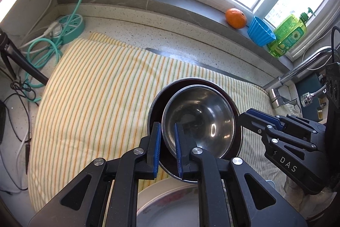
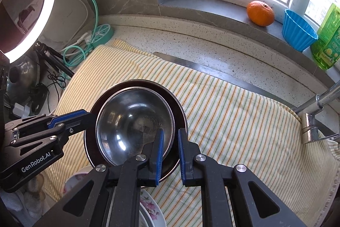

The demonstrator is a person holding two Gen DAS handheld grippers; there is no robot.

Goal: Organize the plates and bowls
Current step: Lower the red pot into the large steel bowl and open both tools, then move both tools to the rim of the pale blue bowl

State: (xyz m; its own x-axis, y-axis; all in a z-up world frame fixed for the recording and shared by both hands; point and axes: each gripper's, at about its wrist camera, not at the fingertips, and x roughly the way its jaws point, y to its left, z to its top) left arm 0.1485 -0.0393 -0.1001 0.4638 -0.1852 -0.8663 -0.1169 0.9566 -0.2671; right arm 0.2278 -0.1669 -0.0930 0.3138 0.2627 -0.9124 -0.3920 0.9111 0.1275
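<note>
**Two grippers on nested steel bowls**

Left gripper (image 1: 166, 147) fingers clamped on the near-left rim of the small shiny steel bowl (image 1: 201, 120), which sits inside a larger dark-rimmed steel bowl (image 1: 154, 107). Right gripper (image 2: 171, 151) fingers clamped on the bowls' right rims. Both bowls over the yellow striped towel (image 1: 95, 88) on the speckled bench (image 2: 191, 44). White floral plate (image 2: 152, 210) below.

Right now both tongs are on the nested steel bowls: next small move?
Probably carry the pair level toward open striped towel, then lower. Left tongs and right tongs each straddle opposite rims of the steel bowls, and a plate lies just below them, so going straight down would land on it.
</note>
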